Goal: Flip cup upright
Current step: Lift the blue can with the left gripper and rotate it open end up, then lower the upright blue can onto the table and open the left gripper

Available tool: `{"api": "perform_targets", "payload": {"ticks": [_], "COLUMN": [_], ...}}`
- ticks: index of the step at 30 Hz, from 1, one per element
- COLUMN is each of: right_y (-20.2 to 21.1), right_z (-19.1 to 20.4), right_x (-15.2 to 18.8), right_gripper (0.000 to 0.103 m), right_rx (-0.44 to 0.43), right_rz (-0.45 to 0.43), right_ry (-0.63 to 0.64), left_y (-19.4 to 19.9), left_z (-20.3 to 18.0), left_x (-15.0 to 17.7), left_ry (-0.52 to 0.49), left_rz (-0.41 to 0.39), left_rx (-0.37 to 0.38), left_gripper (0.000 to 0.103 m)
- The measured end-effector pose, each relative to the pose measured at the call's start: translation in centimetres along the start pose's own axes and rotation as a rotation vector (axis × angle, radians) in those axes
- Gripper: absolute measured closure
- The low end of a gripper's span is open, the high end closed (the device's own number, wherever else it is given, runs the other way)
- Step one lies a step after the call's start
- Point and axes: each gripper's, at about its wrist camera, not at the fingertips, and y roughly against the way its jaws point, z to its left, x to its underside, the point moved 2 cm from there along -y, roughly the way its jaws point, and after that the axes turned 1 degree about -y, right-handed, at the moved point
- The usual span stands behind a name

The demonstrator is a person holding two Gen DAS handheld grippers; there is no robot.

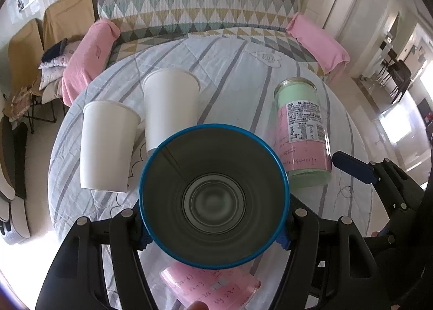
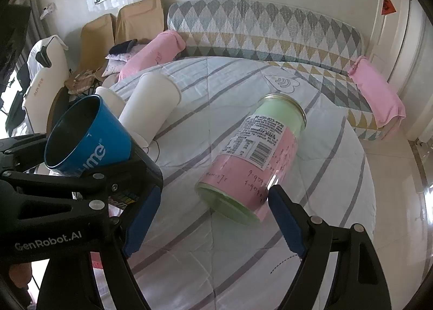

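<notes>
The blue cup (image 1: 213,196) looks like metal, dull grey and ringed inside, with a glossy blue coat outside (image 2: 89,139). Both white cups (image 1: 107,145) (image 1: 170,109) look like matt paper. The jar (image 2: 251,158) is shiny clear glass with a paper label. The table cover (image 1: 230,66) is soft quilted cloth, and the gripper arms (image 2: 81,201) are matt black plastic.

Blue cup (image 1: 213,196) with dark metallic interior and white lettering on its wall, held off the bed, tilted, mouth open toward the left wrist camera, beside two white paper cups.
</notes>
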Motion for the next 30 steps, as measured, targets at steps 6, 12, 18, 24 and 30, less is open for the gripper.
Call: {"api": "perform_targets", "payload": {"ticks": [6, 12, 18, 24, 30], "right_y": [0.2, 0.7, 1.7, 3.2, 4.8], "right_z": [0.2, 0.4, 1.1, 1.7, 2.2], "right_x": [0.1, 0.1, 0.2, 0.6, 1.1], "right_gripper": [0.02, 0.02, 0.02, 0.02, 0.02], "right_rx": [0.002, 0.014, 0.022, 0.04, 0.053], "right_rz": [-0.005, -0.013, -0.02, -0.035, -0.053], "right_ry": [0.004, 0.008, 0.016, 0.02, 0.014], "left_y": [0.4, 1.7, 3.1, 5.3, 8.3], "left_z": [0.1, 0.3, 1.3, 2.4, 3.1], "left_x": [0.1, 0.0, 0.5, 1.0, 2.0], "left_ry": [0.004, 0.006, 0.027, 0.038, 0.023], "left_rz": [-0.001, -0.023, -0.039, -0.076, -0.161], "left_rx": [0.024, 0.043, 0.062, 0.083, 0.053], "left_gripper": [0.017, 0.013, 0.012, 0.01, 0.008]}}
